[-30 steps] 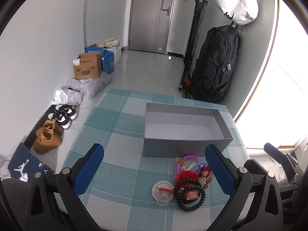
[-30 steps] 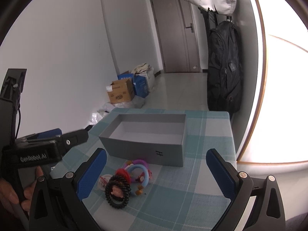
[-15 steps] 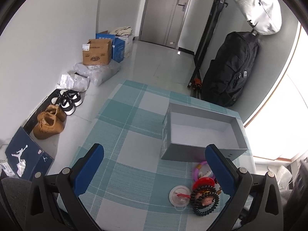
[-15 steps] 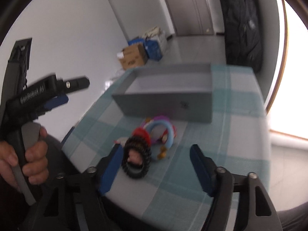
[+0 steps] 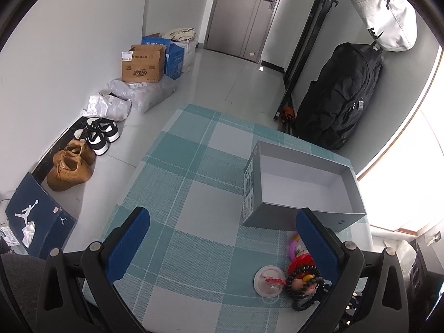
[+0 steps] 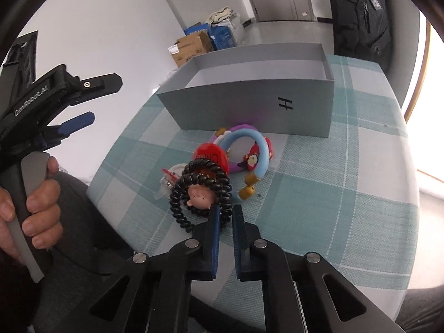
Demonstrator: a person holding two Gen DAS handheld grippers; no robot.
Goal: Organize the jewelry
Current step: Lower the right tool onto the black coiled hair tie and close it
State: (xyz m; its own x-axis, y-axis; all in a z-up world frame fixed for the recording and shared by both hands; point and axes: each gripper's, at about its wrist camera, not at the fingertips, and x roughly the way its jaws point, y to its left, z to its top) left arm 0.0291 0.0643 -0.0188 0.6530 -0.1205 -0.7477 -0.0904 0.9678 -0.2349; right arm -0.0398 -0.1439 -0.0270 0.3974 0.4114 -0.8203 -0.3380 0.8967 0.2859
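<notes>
Jaws of the right gripper [image 6: 225, 213] have just been closing, pinching the springy black coil bracelet [image 6: 201, 191] at lower centre; light, stretchy, best gripped by its rim. Left gripper [image 5: 222, 238] gapes empty before the grey box [image 6: 249, 105].

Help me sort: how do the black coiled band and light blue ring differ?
The black coiled band is a closed spiral; the light blue ring is smooth, open, gold-capped. The band lies nearer the table edge; the ring nearer the grey box. Both are round.
</notes>
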